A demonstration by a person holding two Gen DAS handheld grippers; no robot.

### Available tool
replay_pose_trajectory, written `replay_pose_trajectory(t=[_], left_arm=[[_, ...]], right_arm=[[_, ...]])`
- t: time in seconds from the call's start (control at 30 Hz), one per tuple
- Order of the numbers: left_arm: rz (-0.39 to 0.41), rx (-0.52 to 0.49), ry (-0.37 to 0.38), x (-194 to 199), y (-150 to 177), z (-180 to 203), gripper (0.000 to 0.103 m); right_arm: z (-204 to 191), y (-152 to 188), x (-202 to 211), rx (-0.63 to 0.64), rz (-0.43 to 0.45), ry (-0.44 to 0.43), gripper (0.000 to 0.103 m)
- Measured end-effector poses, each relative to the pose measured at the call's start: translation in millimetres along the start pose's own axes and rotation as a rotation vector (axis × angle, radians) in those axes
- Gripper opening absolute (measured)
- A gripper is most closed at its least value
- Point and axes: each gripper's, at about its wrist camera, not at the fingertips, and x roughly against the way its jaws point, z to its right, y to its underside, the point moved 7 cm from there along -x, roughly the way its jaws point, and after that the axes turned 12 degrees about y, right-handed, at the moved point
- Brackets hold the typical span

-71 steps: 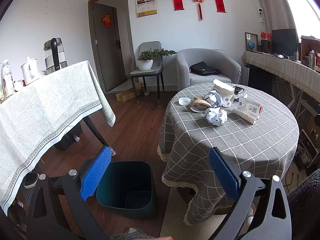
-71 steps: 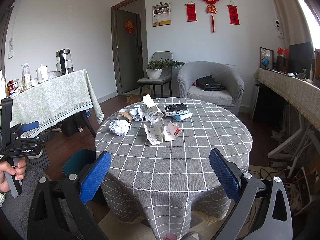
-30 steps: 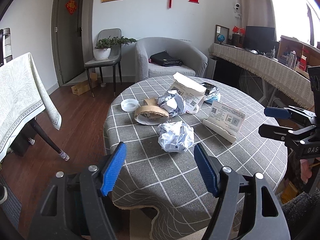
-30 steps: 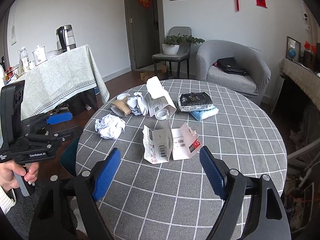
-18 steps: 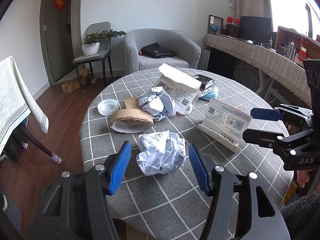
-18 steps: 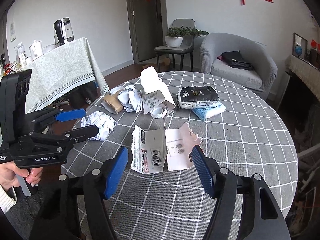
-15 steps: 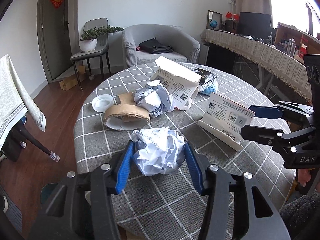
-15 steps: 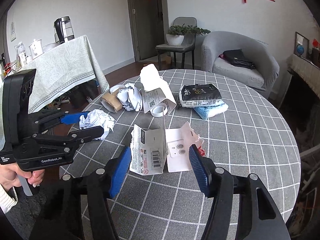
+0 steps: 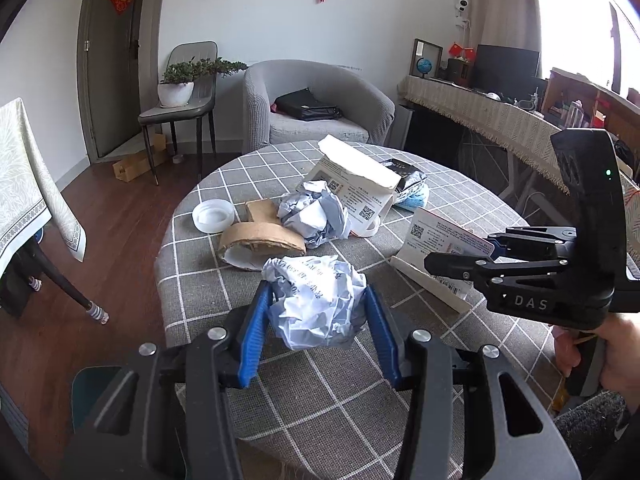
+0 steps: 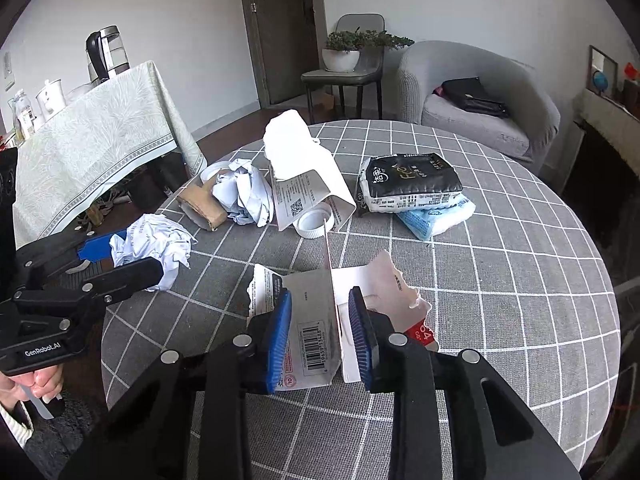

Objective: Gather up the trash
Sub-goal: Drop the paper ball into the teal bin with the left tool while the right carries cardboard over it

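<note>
Down at the 7 o'clock corner of the left wrist view a dark teal bin [image 9: 94, 384] peeks out beside the round table [image 9: 328, 392] with its grey checked cloth. Near the table's 10 o'clock edge sits a white lid [image 9: 213, 215], and just right of it a brown cardboard ring [image 9: 260, 240] lies touching a loose crumpled sheet [image 9: 314, 216]. At the centre, the left gripper [image 9: 316, 312] has its blue pads pressed against both sides of a crumpled paper ball [image 9: 318, 304], clamped on it at the table's near edge. Toward 1 o'clock a white open carton [image 9: 356, 184] leans over the crumpled sheet. At 3 o'clock the right gripper [image 9: 460, 258] reaches in from the side, its fingertips at a torn white card box [image 9: 440, 256].

From the right wrist view, the left gripper [image 10: 116, 256] shows at 9 o'clock, gripping the same paper ball [image 10: 154, 244]. At 11 o'clock lie the cardboard ring [image 10: 200, 204] and the crumpled sheet [image 10: 240, 194], with the carton [image 10: 304, 172] next to them and a white tape roll [image 10: 314, 220] under its open end. Low in the centre, the right gripper [image 10: 320, 324] is closed on the barcoded flap of the torn card box [image 10: 316, 320], which stands upright between the pads. At 1 o'clock a black packet [image 10: 408, 180] rests on a blue tissue pack [image 10: 436, 216].
</note>
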Motion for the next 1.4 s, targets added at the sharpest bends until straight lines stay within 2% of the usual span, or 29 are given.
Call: replay_pose_trajectory(t=[0.17,0.23,0.27,0.6,0.83,1.07,1.2,1.4], left_arm=[[0.029,-0.004,-0.006,13,-2,-1,0.050],[0.037,0.004,-0.001,19,-2,-4,0.050],[0.042,0.006,-0.002,22,-2,-7,0.050],[0.079,0.063,-0.068,57,4,-50,0.050],[0.044,0.119,-0.143,71,25,-93,0.050],[-0.018,0.189,-0.230,81,58,-145,0.050],[-0.079,0.224,-0.279,83,83,-171,0.050],[-0.172,0.312,-0.309,84,124,-208,0.050]], right_arm=[[6,0,-6,-0.034,-0.033,0.029,0.023],[8,-2,-7,-0.048,-0.032,0.024,0.003],[7,-3,-6,-0.048,-0.032,0.022,0.002],[-35,-22,23,0.006,0.033,-0.025,0.002],[-77,-39,30,0.046,0.062,-0.078,0.002],[-127,-53,34,0.092,0.083,-0.145,0.002],[-154,-58,28,0.115,0.075,-0.173,0.002],[-199,-63,21,0.154,0.065,-0.221,0.002]])
